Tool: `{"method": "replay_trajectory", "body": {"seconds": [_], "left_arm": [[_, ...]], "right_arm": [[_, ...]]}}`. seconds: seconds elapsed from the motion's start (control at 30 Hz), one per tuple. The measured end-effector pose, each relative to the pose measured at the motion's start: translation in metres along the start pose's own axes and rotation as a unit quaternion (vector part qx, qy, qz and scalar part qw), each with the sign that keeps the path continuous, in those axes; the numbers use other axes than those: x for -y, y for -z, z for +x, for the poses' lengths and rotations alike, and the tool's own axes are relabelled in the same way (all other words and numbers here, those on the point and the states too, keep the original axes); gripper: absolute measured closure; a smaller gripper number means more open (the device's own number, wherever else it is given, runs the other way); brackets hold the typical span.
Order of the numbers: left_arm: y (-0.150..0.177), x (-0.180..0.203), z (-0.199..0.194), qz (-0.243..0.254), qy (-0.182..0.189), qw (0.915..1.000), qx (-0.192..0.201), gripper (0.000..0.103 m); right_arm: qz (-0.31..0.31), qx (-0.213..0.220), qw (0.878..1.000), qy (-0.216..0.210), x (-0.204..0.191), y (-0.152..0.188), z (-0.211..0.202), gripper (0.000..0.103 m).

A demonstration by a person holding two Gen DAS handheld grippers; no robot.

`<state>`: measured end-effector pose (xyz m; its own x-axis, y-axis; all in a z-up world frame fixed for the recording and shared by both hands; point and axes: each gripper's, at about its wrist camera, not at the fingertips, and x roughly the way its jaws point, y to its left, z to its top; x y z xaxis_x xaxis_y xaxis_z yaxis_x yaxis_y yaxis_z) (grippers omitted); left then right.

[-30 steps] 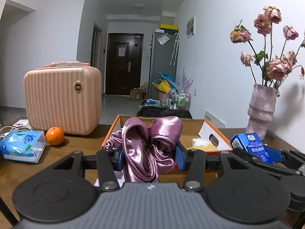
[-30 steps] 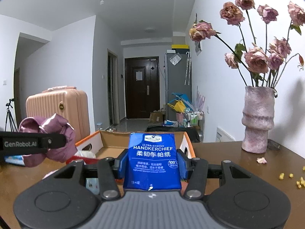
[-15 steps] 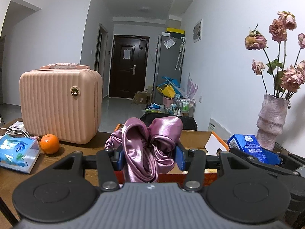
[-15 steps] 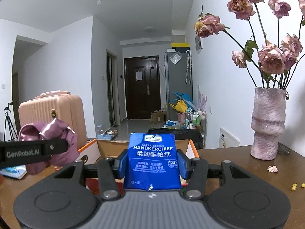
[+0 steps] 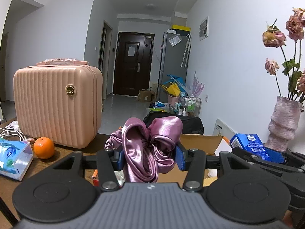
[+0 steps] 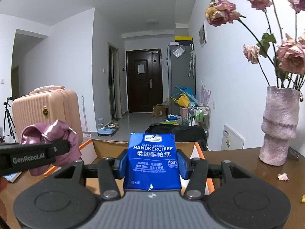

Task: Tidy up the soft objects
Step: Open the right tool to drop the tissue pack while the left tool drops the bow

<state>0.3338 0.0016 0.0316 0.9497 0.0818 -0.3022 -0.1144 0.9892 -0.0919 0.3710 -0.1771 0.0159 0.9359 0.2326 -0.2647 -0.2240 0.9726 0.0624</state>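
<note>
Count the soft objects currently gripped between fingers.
2. The purple satin scrunchie sits in the left gripper; the blue handkerchief tissue pack sits in the right gripper. Both are over the orange-edged cardboard box.

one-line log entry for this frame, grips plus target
left gripper: shut on purple satin cloth | right gripper: shut on blue handkerchief pack | target: open cardboard box, just ahead | both items not yet released

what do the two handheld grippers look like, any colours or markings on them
Both look alike: a ribbed grey body with two round black discs, black linkage arms with silver bolts, and blue pads on the fingers. The left gripper shows white "GenRobot.AI" lettering on its black side in the right wrist view. The right gripper matches. No cables or sleeves are visible.
</note>
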Motion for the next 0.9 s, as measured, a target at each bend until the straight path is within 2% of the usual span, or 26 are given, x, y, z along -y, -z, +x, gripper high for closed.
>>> {"method": "replay_trajectory", "body": {"seconds": [0.57,0.9], "left_arm": [[-0.006,0.004,0.057,0.004,-0.015,0.9996,-0.023,0.053],[-0.001,0.002,0.076,0.008,-0.021,0.9987,-0.046,0.051]], "right_arm": [[0.002,-0.050,0.999,0.000,0.003,-0.020,0.065,0.053],[0.009,-0.076,0.997,0.004,0.008,-0.010,0.084,0.052]]}}
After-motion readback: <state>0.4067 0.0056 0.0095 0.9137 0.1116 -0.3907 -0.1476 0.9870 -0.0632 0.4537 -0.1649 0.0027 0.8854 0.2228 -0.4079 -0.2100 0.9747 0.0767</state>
